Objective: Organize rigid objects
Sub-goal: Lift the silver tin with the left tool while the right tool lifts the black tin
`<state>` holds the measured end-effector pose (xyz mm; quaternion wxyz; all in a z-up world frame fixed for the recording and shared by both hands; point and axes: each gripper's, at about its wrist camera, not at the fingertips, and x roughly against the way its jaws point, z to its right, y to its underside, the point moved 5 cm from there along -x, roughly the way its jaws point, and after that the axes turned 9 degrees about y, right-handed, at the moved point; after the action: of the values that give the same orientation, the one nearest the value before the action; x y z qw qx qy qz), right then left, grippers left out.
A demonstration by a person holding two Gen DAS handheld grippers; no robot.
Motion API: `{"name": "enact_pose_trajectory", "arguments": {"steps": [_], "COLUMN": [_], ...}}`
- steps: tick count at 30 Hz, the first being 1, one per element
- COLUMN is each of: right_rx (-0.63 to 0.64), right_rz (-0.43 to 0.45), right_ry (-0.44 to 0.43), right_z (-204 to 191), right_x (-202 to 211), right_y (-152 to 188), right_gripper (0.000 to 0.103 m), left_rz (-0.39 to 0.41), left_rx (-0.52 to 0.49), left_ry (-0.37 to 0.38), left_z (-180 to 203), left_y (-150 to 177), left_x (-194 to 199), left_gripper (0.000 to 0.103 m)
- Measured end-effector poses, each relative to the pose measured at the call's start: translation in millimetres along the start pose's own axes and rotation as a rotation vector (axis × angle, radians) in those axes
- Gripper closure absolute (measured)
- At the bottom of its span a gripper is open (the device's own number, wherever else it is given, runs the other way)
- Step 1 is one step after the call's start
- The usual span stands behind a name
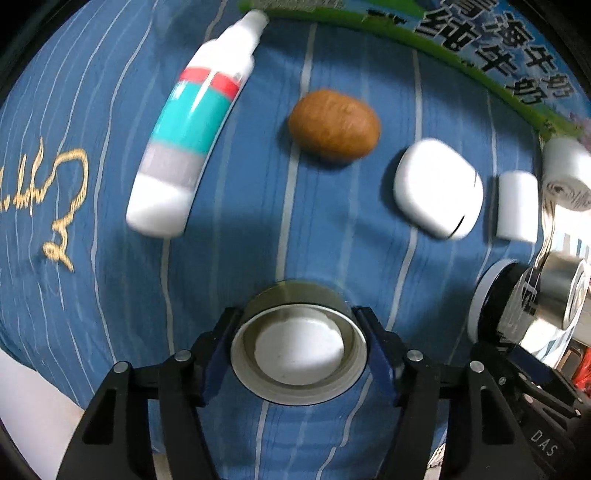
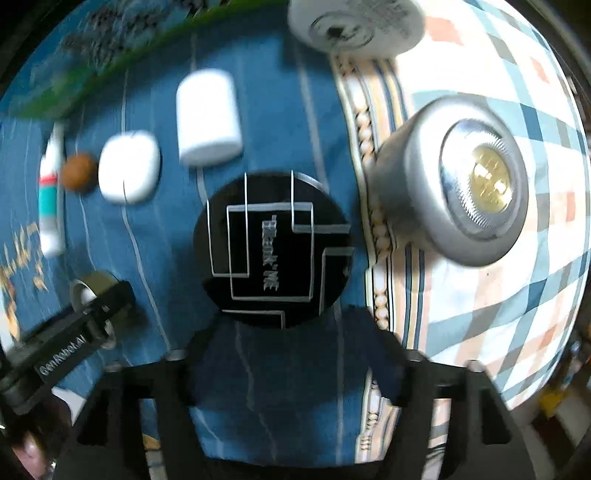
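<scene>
While my left gripper clamps its jaws on the tape roll above the blue striped cloth, my right gripper sits open-jawed just short of the black disc. I judge placing comes next: set the roll beside the bottle, brown ball and white case.

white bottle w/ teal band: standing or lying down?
Lying down. The white bottle rests on its side along the blue cloth, cap end pointing toward the green-edged box.
</scene>
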<state>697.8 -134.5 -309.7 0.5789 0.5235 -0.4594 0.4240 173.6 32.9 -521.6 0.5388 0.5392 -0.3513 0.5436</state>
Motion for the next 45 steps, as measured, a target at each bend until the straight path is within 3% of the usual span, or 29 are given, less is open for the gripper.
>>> {"name": "enact_pose_trajectory", "arguments": {"steps": [4,8,14,19,20,22,26,27,30,34,36,39,42,44,45], "right_rx": [-0.041,-0.065,-0.046,0.022,0.034,0.060,0.107,0.119,0.087,0.024,0.023,0.021,0.038,0.035,0.036], "right_rz": [-0.012,-0.043,-0.083,-0.054,-0.045,-0.029,0.015,0.000,-0.031,-0.052,-0.069,-0.055,-0.038,-0.031,-0.025], "right_ry": [-0.016,0.033,0.110,0.109,0.111,0.098,0.103,0.101,0.063,0.029,0.052,0.126,0.149,0.146,0.140], "right_z": [-15.6,-33.0,-58.6,-77.8,-67.4,-59.3,-67.7,-51.6,-58.0,-41.5,-47.2,-65.7,-70.4,-73.2,-61.7], "right_x": [-21.1,-55.3,-84.0,-96.5,-102.6,-99.6,-118.7,-114.2,-135.0,-164.5,-179.1,-190.3,-207.3,-218.0,-204.0], "right_y": [13.9,20.5,51.2,90.0,101.3,96.1,160.7,169.8,204.6,223.9,240.7,263.2,274.9,302.3,299.0], "right_gripper": [0.029,0.024,0.026,0.029,0.029,0.029,0.029,0.029,0.026,0.023,0.020,0.025,0.026,0.026,0.026], "left_rz": [-0.012,-0.015,-0.003,0.014,0.017,0.022,0.008,0.000,-0.021,-0.020,-0.018,-0.012,-0.008,0.008,0.019], "left_rx": [-0.011,-0.023,-0.028,-0.060,-0.066,-0.079,-0.123,-0.125,-0.114,-0.124,-0.127,-0.129,-0.141,-0.159,-0.167], "left_ry": [0.002,-0.019,-0.015,-0.014,-0.012,-0.013,-0.030,-0.032,-0.027,-0.026,-0.027,-0.028,-0.020,-0.012,-0.009], "left_z": [4.3,2.8,-4.7,-4.1,2.2,0.6,-4.1,-6.0,-12.6,-12.1,-11.7,-8.1,-3.0,-8.9,-7.7], "left_y": [-11.8,-32.9,-46.2,-20.2,-4.5,2.4,23.0,26.0,27.1,20.6,13.5,3.6,10.8,25.3,27.6], "left_x": [-3.4,-5.6,1.6,20.0,23.8,26.4,24.6,22.3,15.4,17.3,19.1,22.7,18.5,27.3,32.5], "left_gripper": [0.041,0.041,0.041,0.041,0.041,0.041,0.041,0.041,0.041,0.041,0.041,0.041,0.041,0.041,0.041]}}
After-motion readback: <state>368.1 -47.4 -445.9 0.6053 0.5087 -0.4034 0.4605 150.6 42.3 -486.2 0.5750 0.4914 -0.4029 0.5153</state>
